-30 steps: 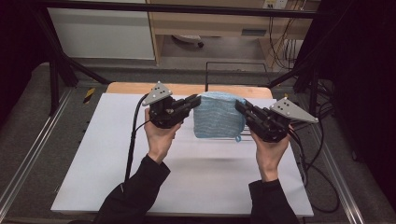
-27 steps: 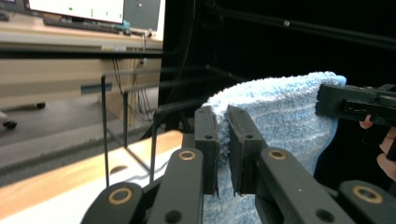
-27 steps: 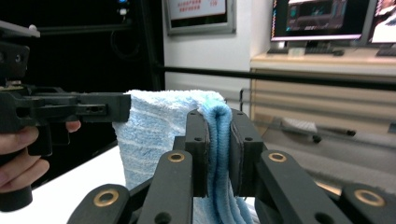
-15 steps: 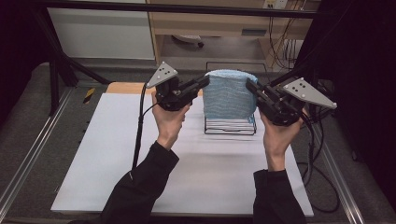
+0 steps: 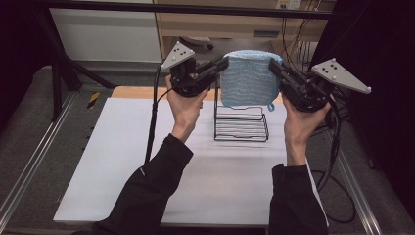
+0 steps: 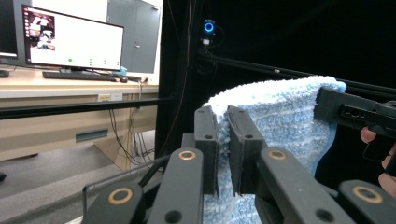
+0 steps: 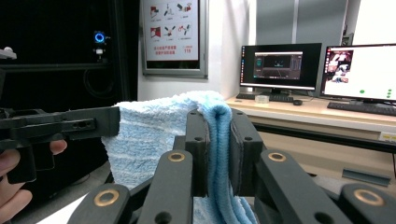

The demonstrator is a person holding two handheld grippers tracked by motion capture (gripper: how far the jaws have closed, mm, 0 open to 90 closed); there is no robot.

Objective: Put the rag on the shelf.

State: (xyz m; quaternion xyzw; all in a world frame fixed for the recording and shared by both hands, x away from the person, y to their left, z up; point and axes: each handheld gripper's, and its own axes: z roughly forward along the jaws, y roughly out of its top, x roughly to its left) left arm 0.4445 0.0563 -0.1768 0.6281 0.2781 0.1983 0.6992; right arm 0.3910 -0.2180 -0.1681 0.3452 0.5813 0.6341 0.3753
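Looking down in the high view: hanging as a flat blue towel (image 5: 249, 78) in the air above the black wire rack (image 5: 241, 122), clear of its top wires, with the rack standing on the white table sheet (image 5: 147, 161) right beneath it. Clamping the towel's left upper corner with the left gripper (image 5: 222, 63) and the right upper corner with the right gripper (image 5: 273, 66), both clenched on cloth. Stretching the top edge level from one gripper to the other, the rest dropping straight toward the rack, a small loop dangling at the lower right corner. Trailing a black cable (image 5: 151, 122) down left of the rack. Looking along the left gripper view: pinching towel (image 6: 280, 116) between closed jaws, with a monitor (image 6: 70, 39) on a desk far behind to the left. Looking along the right gripper view: gripping a folded towel edge (image 7: 217, 140) tightly, the other gripper holding the far corner at left, two monitors (image 7: 280, 63) behind at right.
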